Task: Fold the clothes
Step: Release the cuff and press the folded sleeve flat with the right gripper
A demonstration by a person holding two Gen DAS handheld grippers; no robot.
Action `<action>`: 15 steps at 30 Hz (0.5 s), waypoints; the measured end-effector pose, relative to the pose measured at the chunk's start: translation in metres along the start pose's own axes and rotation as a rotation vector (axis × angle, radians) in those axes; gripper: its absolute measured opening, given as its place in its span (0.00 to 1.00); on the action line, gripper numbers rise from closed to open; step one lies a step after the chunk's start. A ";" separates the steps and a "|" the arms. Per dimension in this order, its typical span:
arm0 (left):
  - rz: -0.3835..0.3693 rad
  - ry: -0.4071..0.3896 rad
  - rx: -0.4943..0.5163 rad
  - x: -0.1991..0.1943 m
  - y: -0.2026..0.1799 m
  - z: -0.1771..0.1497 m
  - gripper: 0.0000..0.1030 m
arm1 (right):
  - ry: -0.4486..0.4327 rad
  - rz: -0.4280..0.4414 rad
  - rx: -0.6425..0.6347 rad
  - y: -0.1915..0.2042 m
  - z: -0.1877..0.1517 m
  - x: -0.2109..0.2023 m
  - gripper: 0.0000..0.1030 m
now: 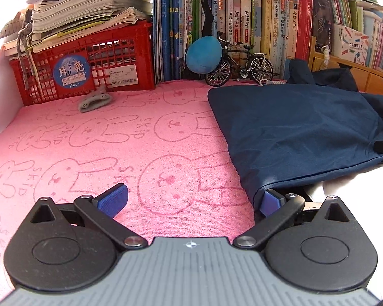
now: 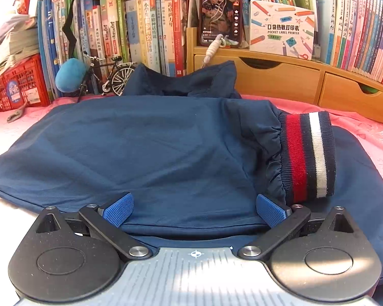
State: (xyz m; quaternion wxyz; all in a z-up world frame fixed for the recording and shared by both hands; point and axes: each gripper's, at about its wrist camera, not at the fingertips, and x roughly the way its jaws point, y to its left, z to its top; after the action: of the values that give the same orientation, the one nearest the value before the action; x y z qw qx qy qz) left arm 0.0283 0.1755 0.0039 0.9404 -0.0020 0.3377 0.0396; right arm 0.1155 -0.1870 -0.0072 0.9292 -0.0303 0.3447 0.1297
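A navy jacket (image 2: pixel 150 153) lies partly folded on the pink rabbit-print towel (image 1: pixel 89 137). Its sleeve lies across the body, ending in a red, white and navy striped cuff (image 2: pixel 307 155). My right gripper (image 2: pixel 195 210) is open above the jacket's near edge, blue pads (image 2: pixel 120 209) spread wide with the cloth between and below them. In the left wrist view the jacket (image 1: pixel 293 132) fills the right side. My left gripper (image 1: pixel 191 200) is open over the towel; its right pad (image 1: pixel 269 201) is tucked under the jacket's near left corner, the left pad over bare towel.
A red crate (image 1: pixel 89 63) with stacked papers stands at the back left, with a grey cloth scrap (image 1: pixel 95 100) in front. Books, a blue plush ball (image 1: pixel 203 54) and a model bicycle (image 1: pixel 240 61) line the back. Wooden drawers (image 2: pixel 293 81) with a phone (image 2: pixel 220 10) stand behind the jacket.
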 end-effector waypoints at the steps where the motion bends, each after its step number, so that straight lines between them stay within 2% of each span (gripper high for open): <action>1: 0.002 -0.001 -0.003 0.000 0.000 0.002 1.00 | 0.000 0.001 0.000 0.000 0.000 0.000 1.00; 6: 0.047 -0.001 0.023 -0.008 -0.008 0.013 1.00 | -0.001 0.002 0.003 0.000 0.000 0.000 1.00; 9: 0.059 -0.009 0.099 -0.018 -0.012 0.013 1.00 | -0.001 0.005 0.006 -0.001 0.000 0.000 1.00; 11: 0.097 0.011 0.188 -0.020 -0.014 0.010 1.00 | -0.002 0.006 0.007 -0.001 0.000 0.000 1.00; 13: 0.218 0.036 0.263 -0.020 -0.016 0.007 1.00 | -0.002 0.008 0.009 -0.001 0.000 0.000 1.00; 15: 0.347 0.028 0.263 -0.024 -0.012 0.010 1.00 | -0.003 0.010 0.011 -0.002 0.000 0.000 1.00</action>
State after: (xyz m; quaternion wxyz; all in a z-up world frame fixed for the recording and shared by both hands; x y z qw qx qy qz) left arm 0.0172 0.1625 0.0261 0.9070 0.1781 0.3481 0.1566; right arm 0.1160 -0.1889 -0.0070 0.9292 -0.0234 0.3442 0.1323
